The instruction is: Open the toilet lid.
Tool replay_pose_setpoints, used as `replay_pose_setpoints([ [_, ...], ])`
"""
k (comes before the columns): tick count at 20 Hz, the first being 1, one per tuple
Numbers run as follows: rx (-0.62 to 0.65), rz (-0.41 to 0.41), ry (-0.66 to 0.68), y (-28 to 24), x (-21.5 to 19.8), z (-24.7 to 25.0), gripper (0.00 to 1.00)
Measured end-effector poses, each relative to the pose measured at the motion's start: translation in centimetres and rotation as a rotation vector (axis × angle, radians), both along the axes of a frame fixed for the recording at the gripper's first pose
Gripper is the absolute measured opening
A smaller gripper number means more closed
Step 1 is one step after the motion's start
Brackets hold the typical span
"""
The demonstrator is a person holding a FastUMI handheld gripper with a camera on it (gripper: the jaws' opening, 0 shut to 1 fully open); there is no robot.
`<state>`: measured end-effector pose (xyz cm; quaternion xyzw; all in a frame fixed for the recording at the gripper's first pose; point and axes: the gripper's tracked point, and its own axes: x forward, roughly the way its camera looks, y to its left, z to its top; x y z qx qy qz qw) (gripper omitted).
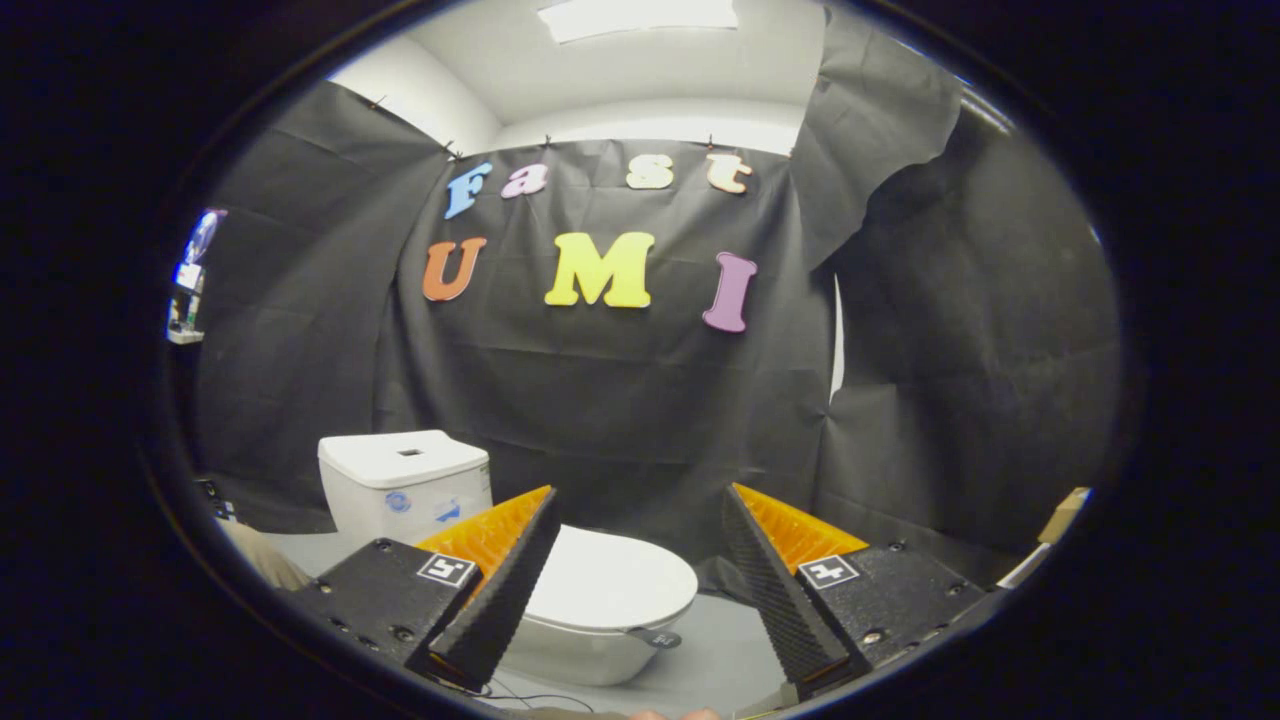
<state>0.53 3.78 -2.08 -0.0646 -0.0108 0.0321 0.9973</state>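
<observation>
We hold the claw (640,510) with its two fingers spread wide apart; nothing sits between the pads and neither finger touches anything.

We take the toilet (600,625) as the landmark. It stands on the grey floor (735,650), low in the view and beyond the fingers, mostly in the gap between them and closer to the left finger (500,590), which overlaps its left side. The toilet lid (610,580) is down, lying flat over the bowl. A small dark tab (655,637) sticks out from the front rim of the toilet, toward the right finger (775,590).

Behind the toilet, to its left rear, stands the white cistern (405,485), with a flush button in its top and stickers on its front face. Behind the cistern and the toilet hangs the black cloth wall (620,400). Above that cloth we see a white ceiling with a light panel (640,15).
</observation>
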Motion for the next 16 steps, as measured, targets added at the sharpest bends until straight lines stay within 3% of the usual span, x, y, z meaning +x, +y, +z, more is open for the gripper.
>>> replay_pose_setpoints([
  [9,0.117,-0.049,0.071,0.2,4.3,-0.6,1.0],
  [16,0.255,-0.06,0.338,-2.2,9.1,-4.9,1.0],
])
